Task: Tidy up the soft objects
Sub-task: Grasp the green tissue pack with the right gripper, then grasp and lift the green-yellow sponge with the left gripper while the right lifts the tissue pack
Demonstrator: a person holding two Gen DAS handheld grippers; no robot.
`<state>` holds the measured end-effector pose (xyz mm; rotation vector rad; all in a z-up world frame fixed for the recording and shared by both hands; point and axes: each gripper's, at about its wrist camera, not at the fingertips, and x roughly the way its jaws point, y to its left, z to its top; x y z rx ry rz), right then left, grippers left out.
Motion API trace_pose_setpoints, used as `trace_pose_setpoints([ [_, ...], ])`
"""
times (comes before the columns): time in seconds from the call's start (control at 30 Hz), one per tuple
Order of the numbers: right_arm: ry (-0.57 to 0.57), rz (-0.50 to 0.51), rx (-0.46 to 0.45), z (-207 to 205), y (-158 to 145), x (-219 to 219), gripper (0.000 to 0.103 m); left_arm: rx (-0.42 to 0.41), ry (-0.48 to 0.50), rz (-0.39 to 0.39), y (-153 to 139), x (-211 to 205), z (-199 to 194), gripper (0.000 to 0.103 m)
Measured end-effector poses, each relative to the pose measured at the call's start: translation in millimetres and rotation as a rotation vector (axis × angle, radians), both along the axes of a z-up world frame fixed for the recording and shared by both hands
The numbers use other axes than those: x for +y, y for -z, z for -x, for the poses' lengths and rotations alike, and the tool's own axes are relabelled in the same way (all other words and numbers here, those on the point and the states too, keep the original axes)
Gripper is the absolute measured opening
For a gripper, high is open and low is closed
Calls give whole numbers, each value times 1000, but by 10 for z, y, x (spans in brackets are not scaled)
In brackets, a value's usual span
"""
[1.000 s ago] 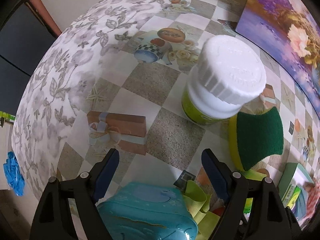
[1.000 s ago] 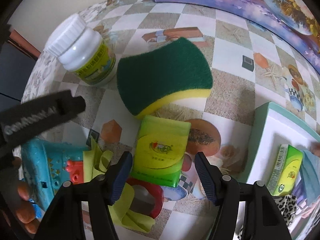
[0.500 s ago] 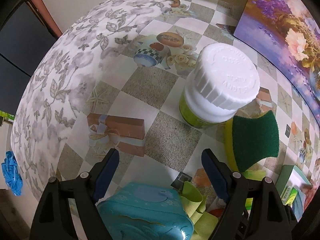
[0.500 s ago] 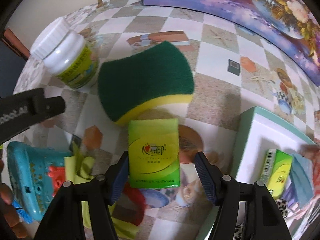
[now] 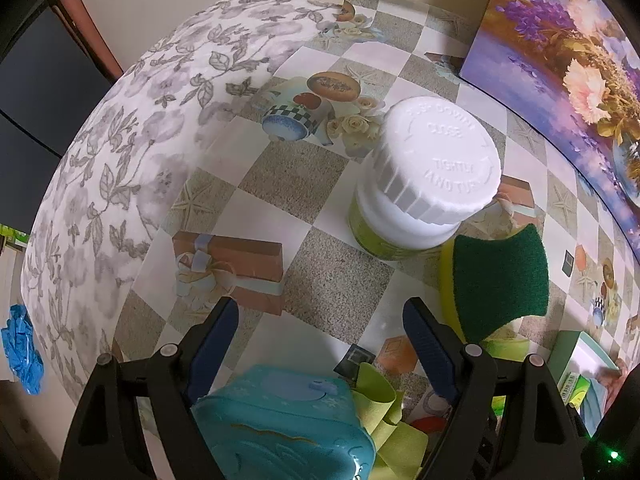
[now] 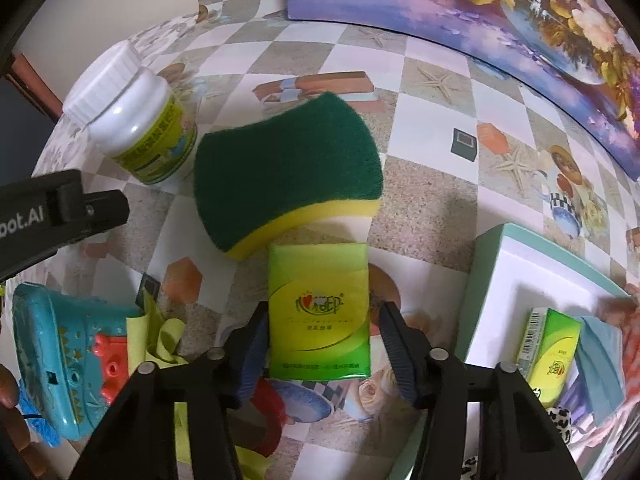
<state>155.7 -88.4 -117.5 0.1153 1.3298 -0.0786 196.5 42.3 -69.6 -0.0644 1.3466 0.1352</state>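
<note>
While pointing steeply down, right gripper (image 6: 320,330) straddles tissue pack (image 6: 318,310).

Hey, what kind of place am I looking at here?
Probably a home, at a table. The tablecloth is a household print of checks and teacups, a flower picture leans behind it, and a sponge and tissue pack lie on it.

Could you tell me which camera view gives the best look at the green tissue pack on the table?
The right wrist view: the green tissue pack lies face up, whole, between the fingers of the right gripper, whose jaws have just been closing. The left wrist view shows at most a green sliver by the sponge, too little to identify.
</note>
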Motion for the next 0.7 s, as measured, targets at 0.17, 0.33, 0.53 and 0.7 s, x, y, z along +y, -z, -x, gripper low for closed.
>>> trace_pose_setpoints([
  [0.17, -6, -8, -4, -12, 9, -62, 50, -5, 7, -2, -8, -29, 10, 85],
  [0.33, -2, -23, -3, 39, -68, -112, 50, -11, 9, 1, -36, -39, 10, 85],
  [0.53, 19, -43, -21, 77, -277, -246, 50, -29, 7, 10, -101, -40, 6, 85],
  [0.7, 40, -51, -46, 121, -478, -386, 50, -42, 17, 16, -149, -72, 3, 85],
])
